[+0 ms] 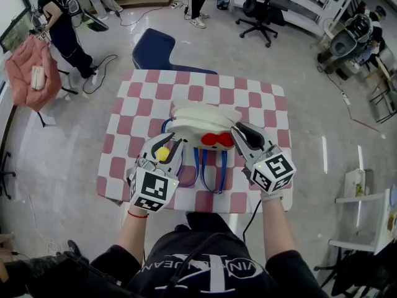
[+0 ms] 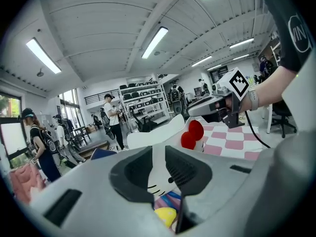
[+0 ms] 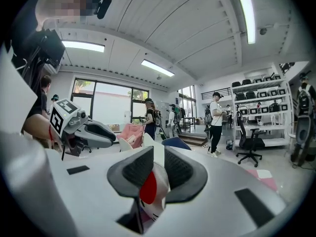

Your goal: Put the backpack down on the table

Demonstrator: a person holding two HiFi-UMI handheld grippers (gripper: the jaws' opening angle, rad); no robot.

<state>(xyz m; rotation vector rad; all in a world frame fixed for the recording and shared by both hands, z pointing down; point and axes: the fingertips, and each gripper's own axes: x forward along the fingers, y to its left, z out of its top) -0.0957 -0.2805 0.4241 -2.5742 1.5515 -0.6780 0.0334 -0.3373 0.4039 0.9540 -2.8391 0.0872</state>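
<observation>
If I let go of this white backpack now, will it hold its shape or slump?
It will probably slump: the backpack pinches into a thin fold in both the left tongs and right tongs, so it looks soft. Its blue straps trail loose over the table and may drag. It is likely light, since it looks flat and hardly filled.

Backpack (image 1: 201,121) on table (image 1: 263,104), between left gripper (image 1: 170,146) and right gripper (image 1: 239,136) (chair (image 1: 155,48) behind).
</observation>
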